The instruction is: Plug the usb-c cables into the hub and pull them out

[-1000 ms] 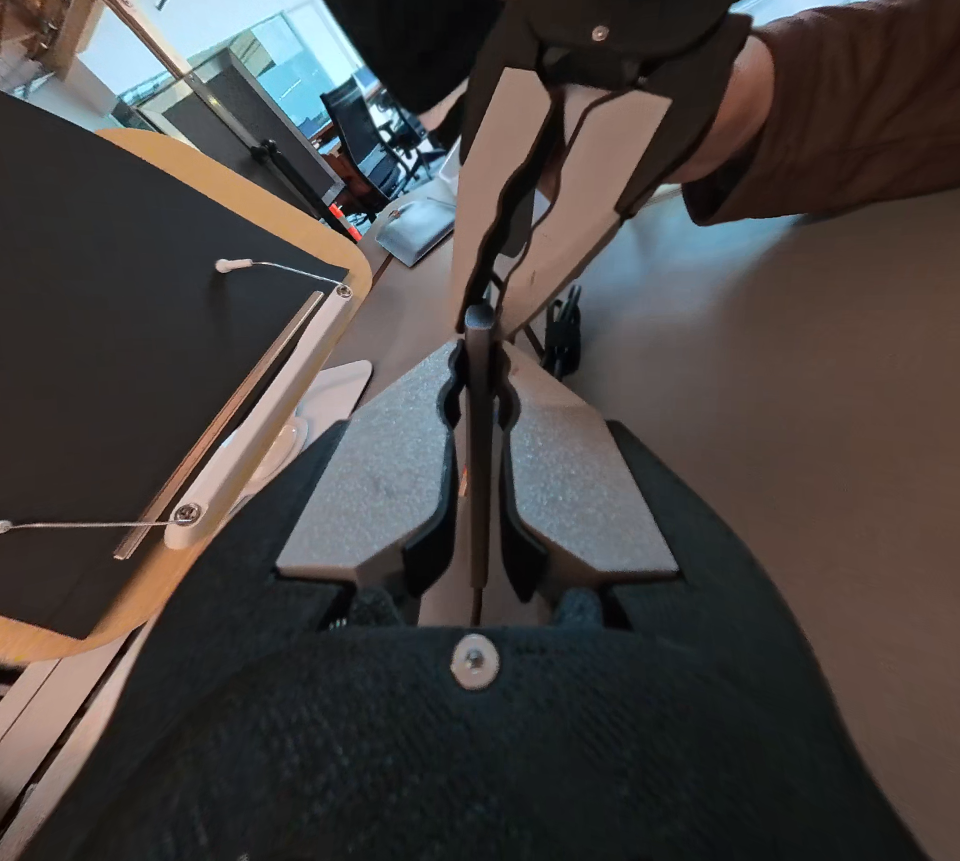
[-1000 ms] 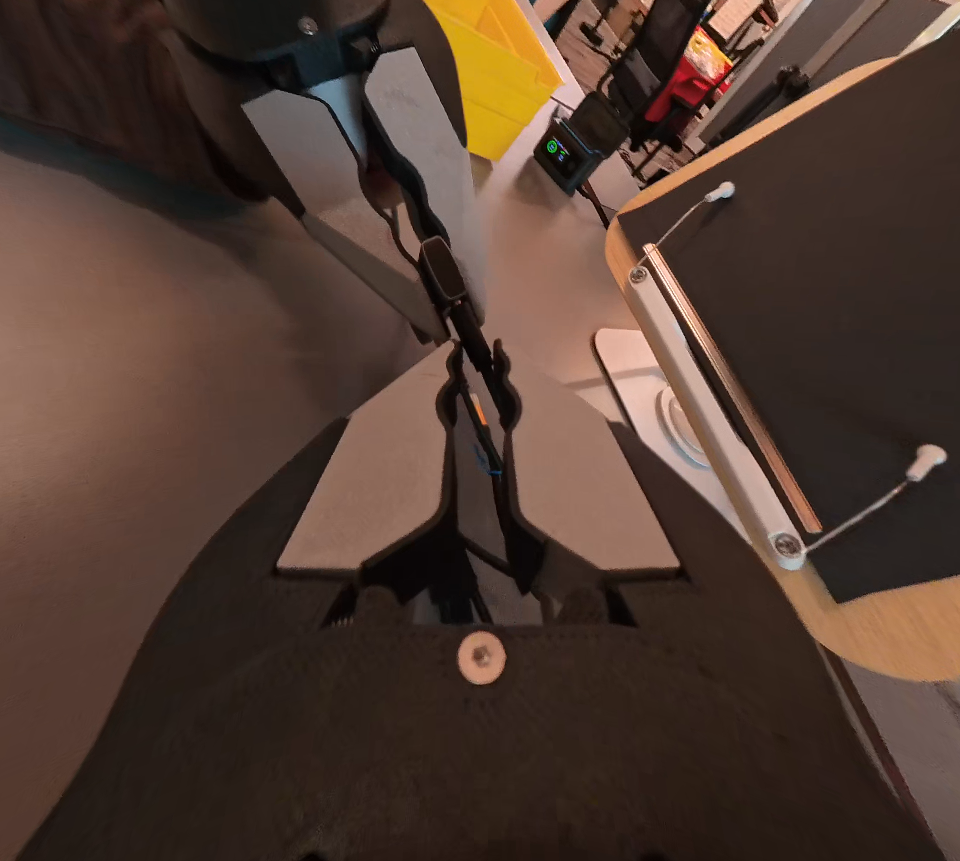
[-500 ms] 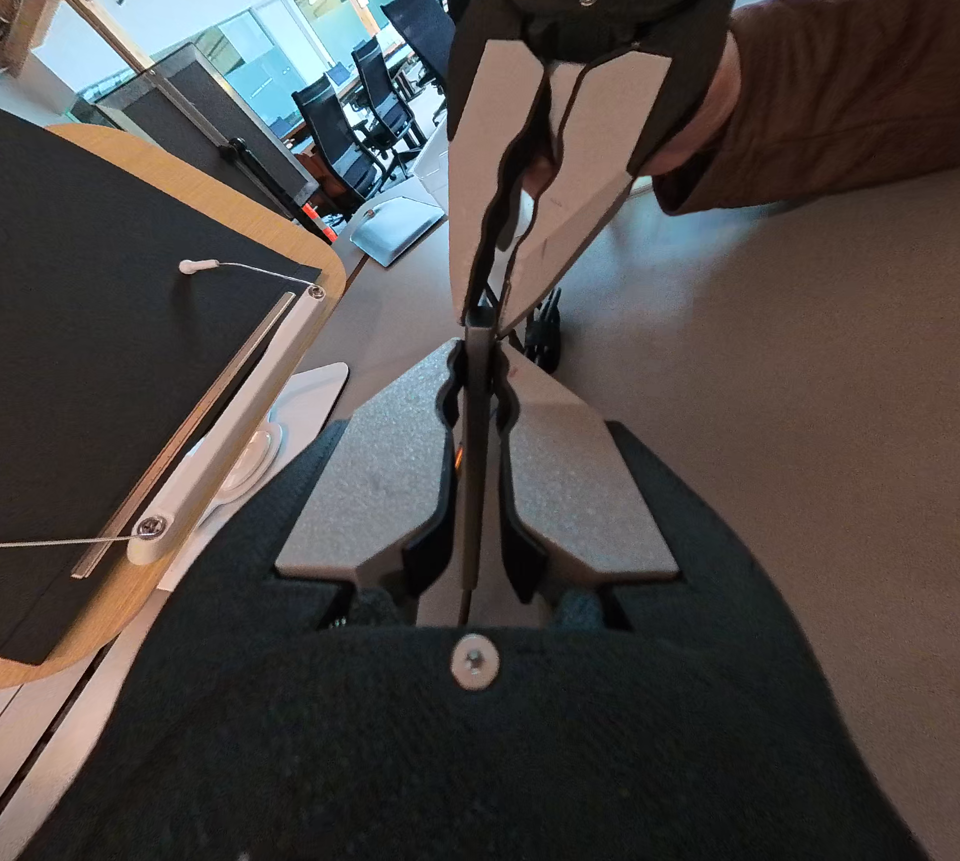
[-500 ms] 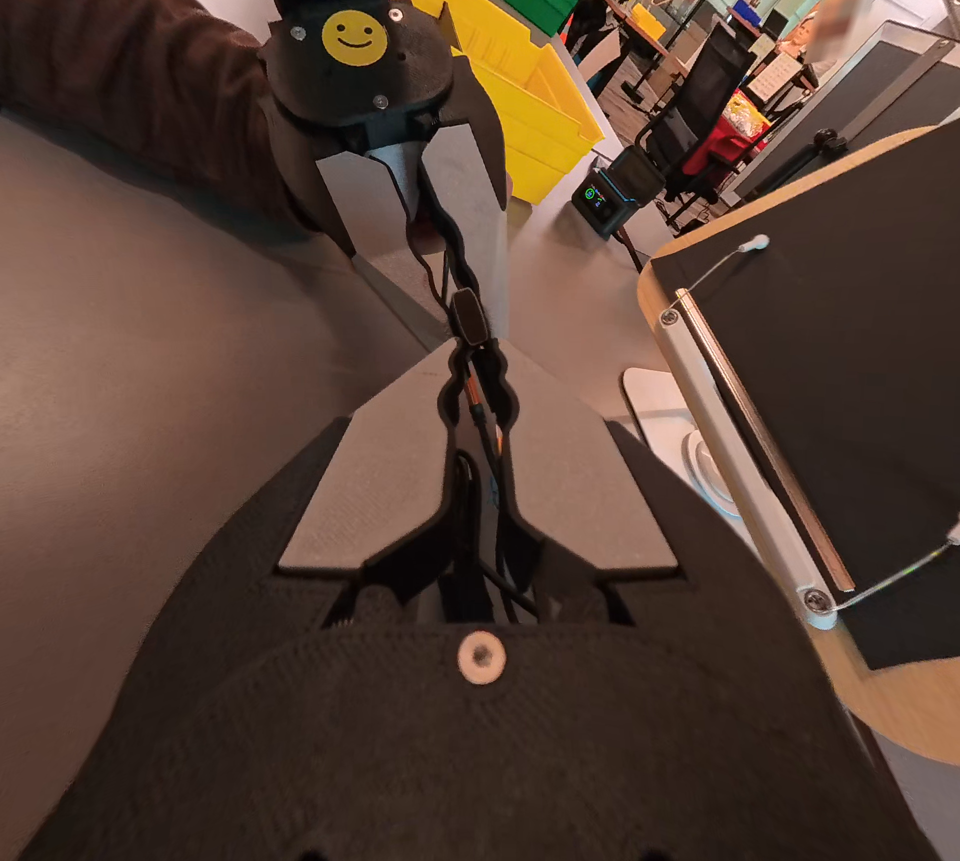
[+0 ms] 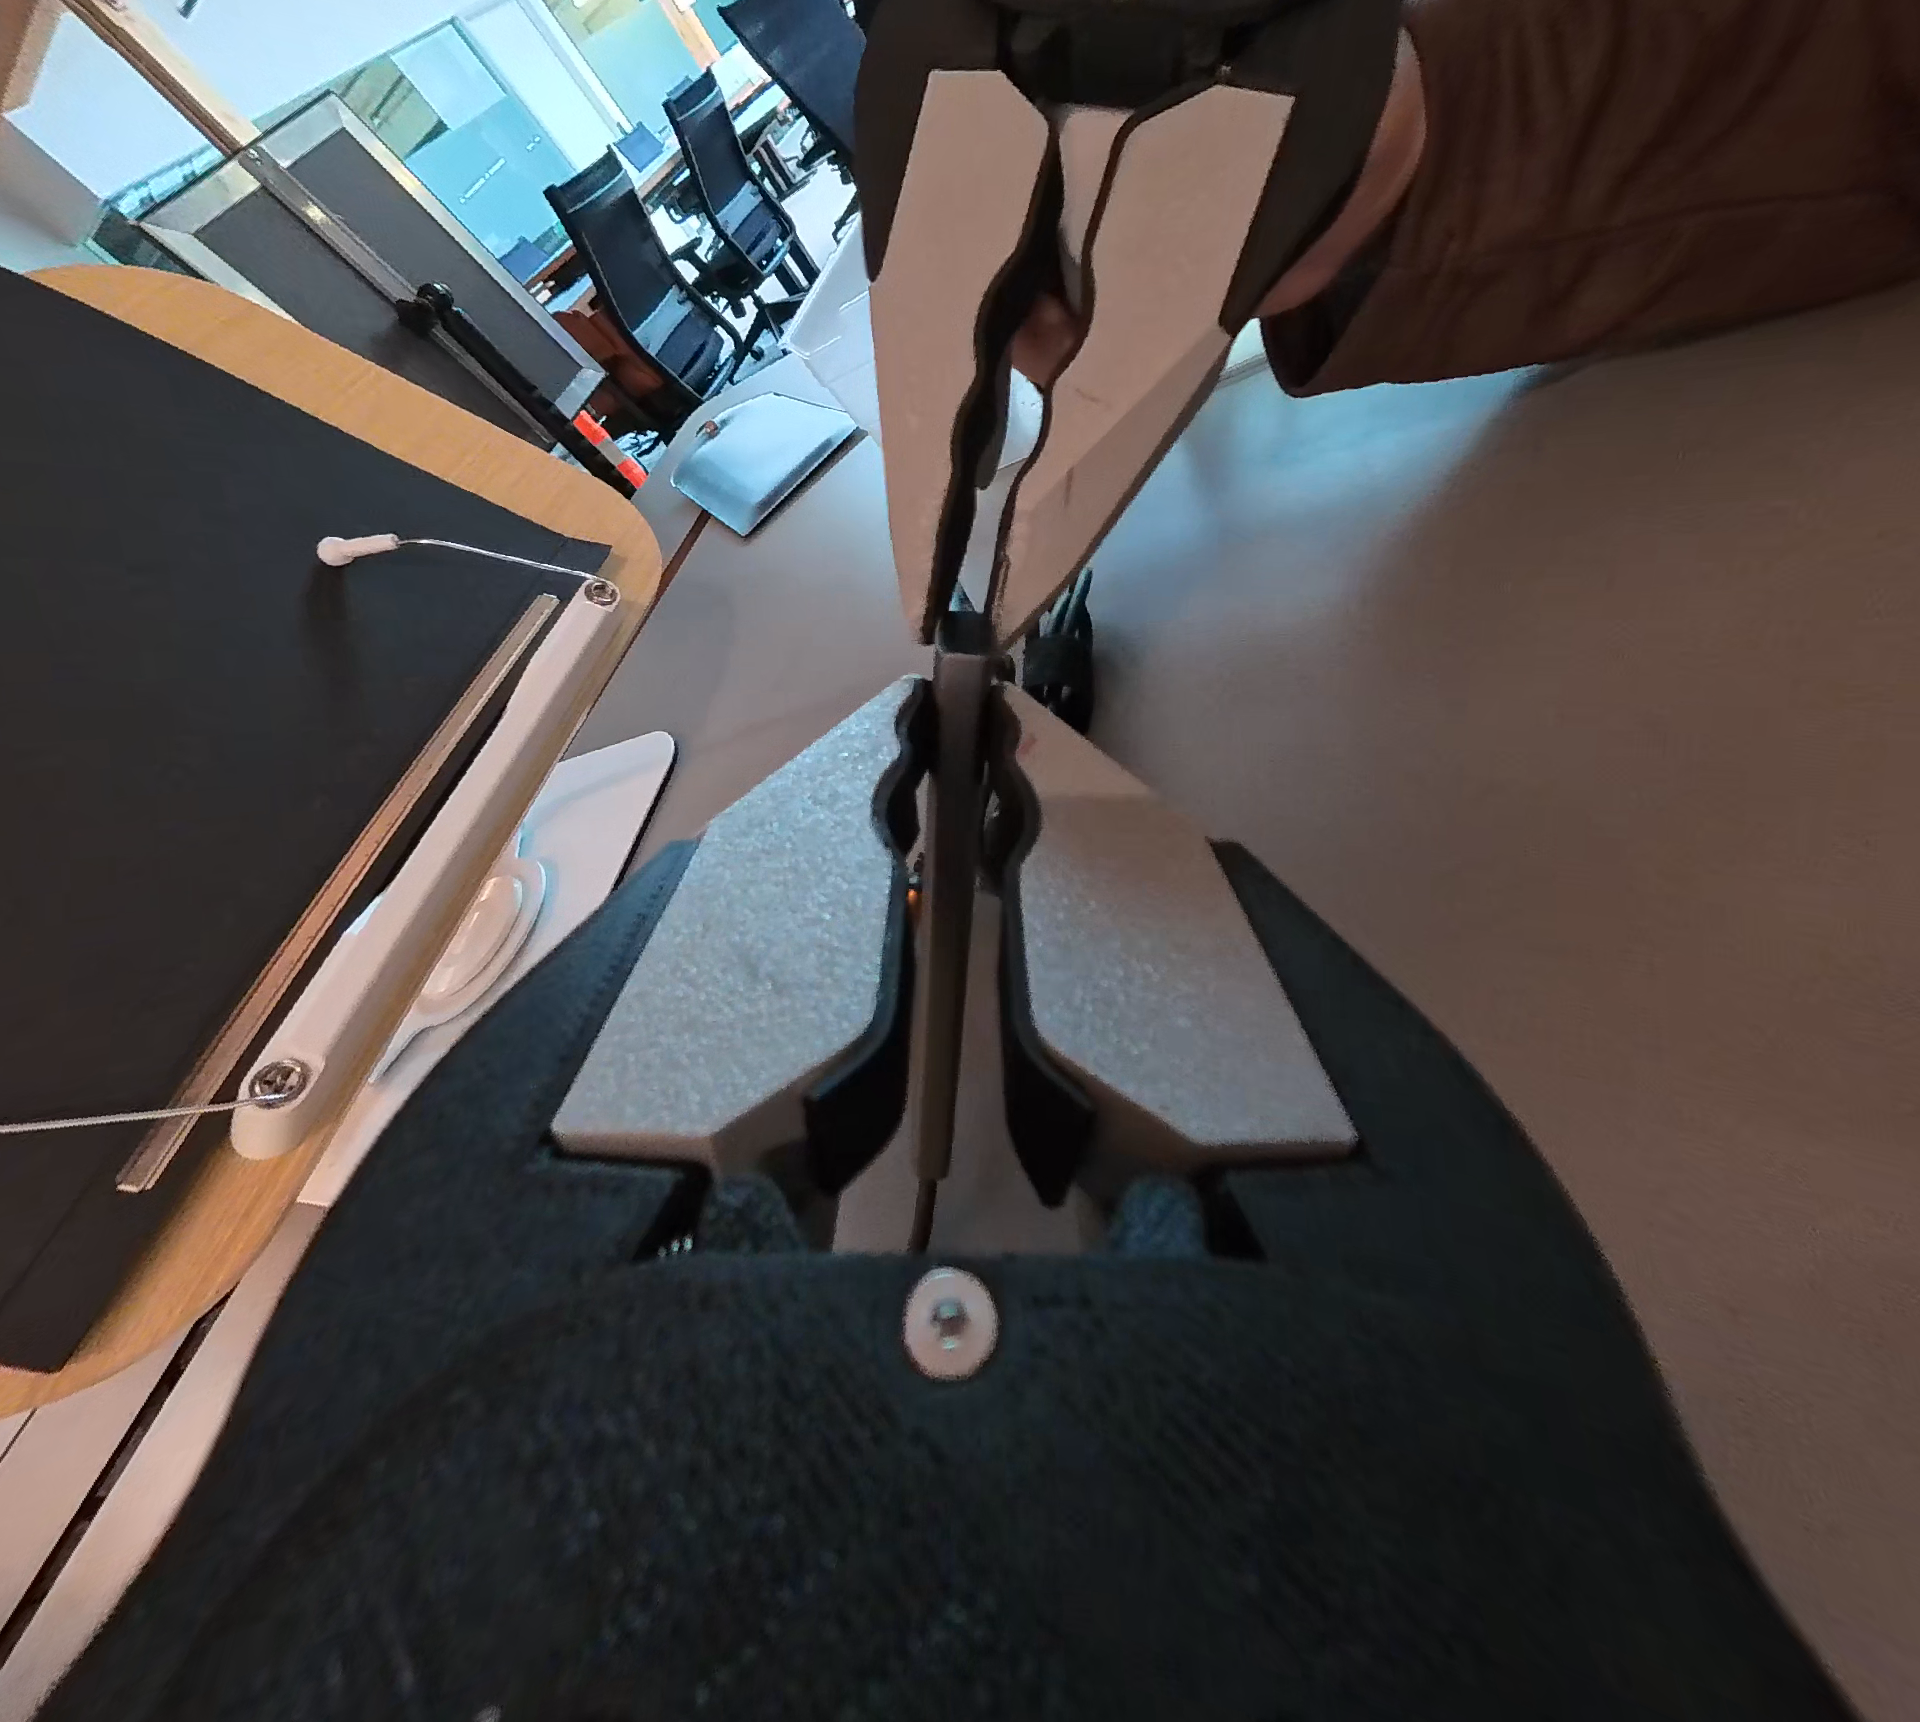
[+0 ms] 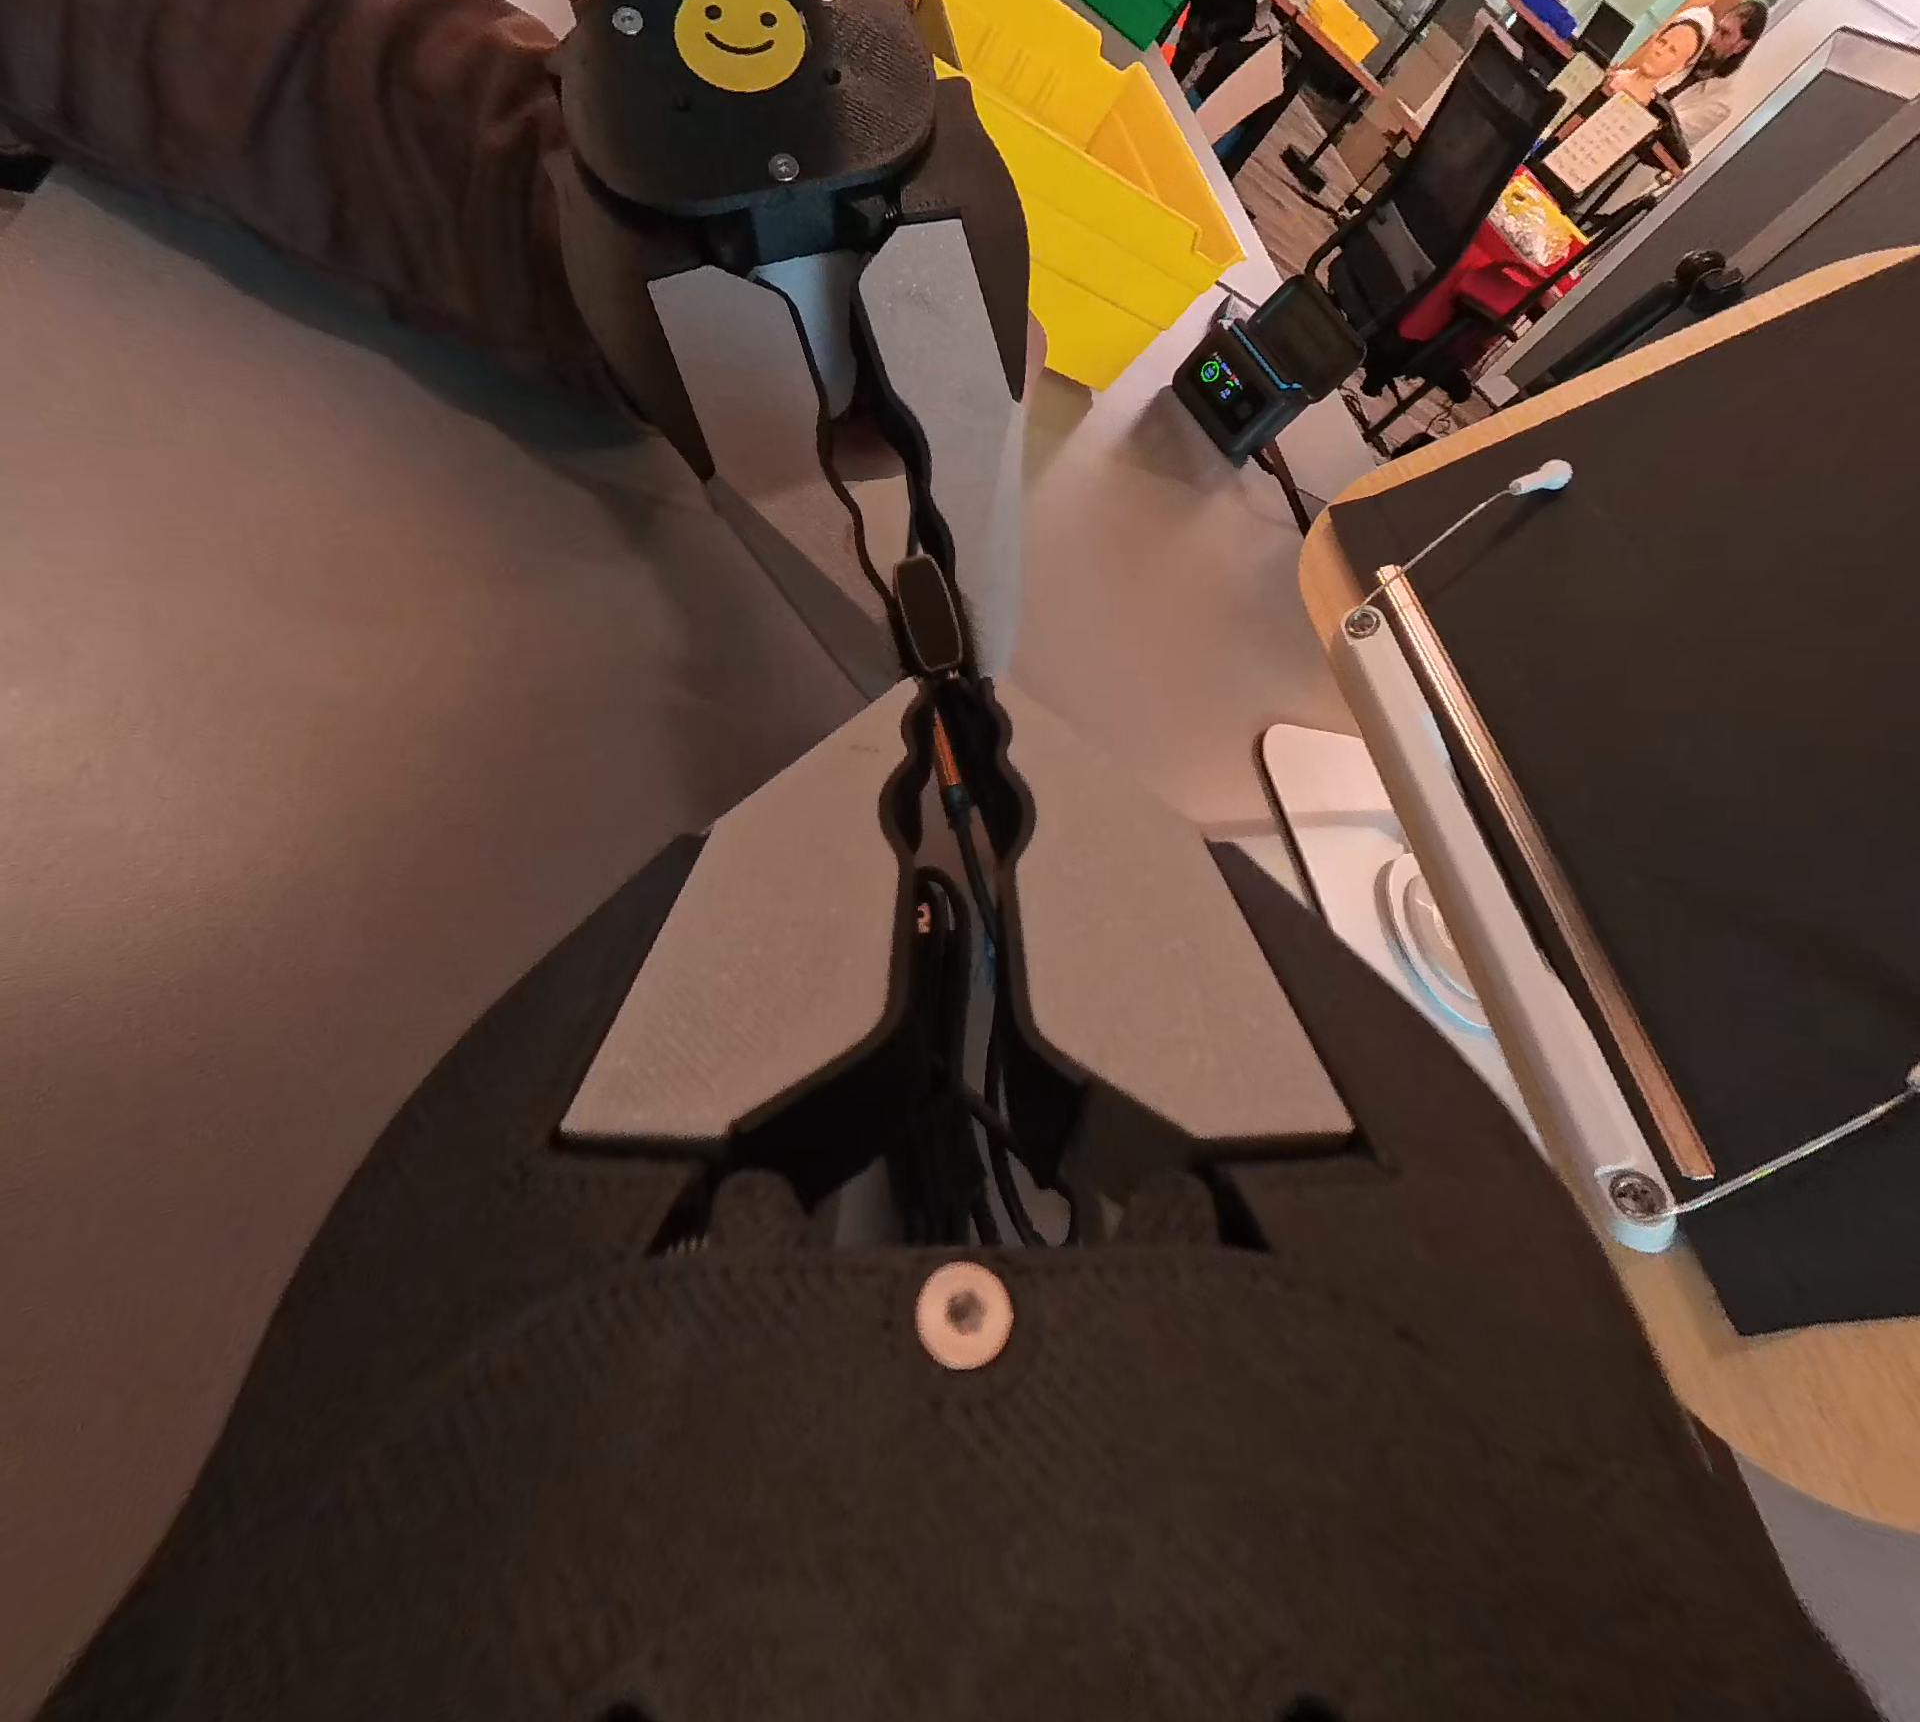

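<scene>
My left gripper (image 5: 958, 698) is shut on the grey hub (image 5: 951, 841), a thin slab held edge-on that sticks out a little past the fingertips. The right gripper (image 5: 962, 625) faces it tip to tip from above. In the right wrist view my right gripper (image 6: 951, 698) is shut on a black USB-C cable's plug (image 6: 948, 758), which has a copper-coloured band. The plug's tip meets the end face of the hub (image 6: 928, 628), which the left gripper (image 6: 935, 670) holds opposite. How deep the plug sits is hidden. The cable (image 6: 977, 893) runs back between my fingers.
Both grippers hover over a grey table (image 5: 1507, 737). A black board with a wooden rim (image 5: 208, 685) stands on a white base (image 5: 608, 799) at the side. More dark cables (image 5: 1062, 654) lie behind the fingertips. Yellow bins (image 6: 1091, 145) and a small screen device (image 6: 1247, 379) stand farther off. The tips of both grippers are at nearly the same place.
The two grippers have drawn together tip to tip, bringing the plug up to the hub's end. The right fingers have closed tighter on the plug. Both views have tilted upward.
</scene>
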The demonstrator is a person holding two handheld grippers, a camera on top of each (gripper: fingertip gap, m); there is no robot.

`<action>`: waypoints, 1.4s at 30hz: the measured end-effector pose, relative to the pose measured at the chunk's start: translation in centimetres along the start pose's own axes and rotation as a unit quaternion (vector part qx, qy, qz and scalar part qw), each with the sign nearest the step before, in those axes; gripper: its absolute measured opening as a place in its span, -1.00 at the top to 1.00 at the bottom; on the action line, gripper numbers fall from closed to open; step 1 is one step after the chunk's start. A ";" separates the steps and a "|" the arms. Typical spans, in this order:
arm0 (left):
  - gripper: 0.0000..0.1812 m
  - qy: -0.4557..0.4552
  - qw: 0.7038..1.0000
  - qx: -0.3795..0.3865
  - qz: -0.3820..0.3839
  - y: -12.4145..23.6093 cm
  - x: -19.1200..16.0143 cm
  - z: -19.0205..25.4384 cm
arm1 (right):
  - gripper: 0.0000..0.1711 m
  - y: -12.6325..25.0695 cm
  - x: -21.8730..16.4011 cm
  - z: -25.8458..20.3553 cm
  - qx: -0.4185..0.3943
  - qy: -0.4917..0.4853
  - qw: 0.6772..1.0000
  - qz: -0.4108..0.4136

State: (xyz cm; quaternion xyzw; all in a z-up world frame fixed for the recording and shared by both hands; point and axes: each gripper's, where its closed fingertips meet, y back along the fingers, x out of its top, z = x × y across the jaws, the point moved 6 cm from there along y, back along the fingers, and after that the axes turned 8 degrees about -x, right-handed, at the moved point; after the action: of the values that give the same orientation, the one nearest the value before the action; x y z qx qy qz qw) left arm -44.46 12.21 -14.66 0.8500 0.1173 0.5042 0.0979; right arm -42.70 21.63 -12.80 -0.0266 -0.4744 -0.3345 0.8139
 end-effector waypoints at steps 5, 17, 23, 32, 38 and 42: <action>0.92 -0.002 1.000 0.001 -0.001 0.0 0.0 0.0 | 0.94 -0.1 0.0 -0.1 -0.002 0.003 1.000 -0.002; 0.91 0.007 0.999 0.037 0.009 0.2 0.6 -0.5 | 0.96 -0.1 -0.3 0.6 -0.040 0.011 0.999 -0.025; 0.92 0.002 1.000 0.015 0.004 0.4 0.6 -0.3 | 0.96 0.0 -0.2 0.3 -0.023 0.004 1.000 -0.020; 0.92 0.030 0.999 -0.010 0.014 0.6 0.5 -0.1 | 0.97 -0.2 -0.2 -0.1 -0.006 -0.016 1.000 -0.005; 0.92 -0.023 0.998 0.019 -0.054 0.4 0.3 -0.3 | 0.96 -0.8 -0.4 -0.1 -0.033 0.006 0.999 -0.043; 0.92 -0.071 0.987 0.043 -0.138 -0.4 -0.3 -0.2 | 0.97 -1.5 -0.8 -0.5 -0.066 0.093 0.985 -0.132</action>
State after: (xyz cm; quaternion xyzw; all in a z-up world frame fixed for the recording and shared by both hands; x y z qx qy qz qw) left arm -44.77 12.51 -14.91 0.8628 0.2478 0.4183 0.1384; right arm -43.47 20.70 -14.15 0.0141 -0.3730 -0.4704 0.7996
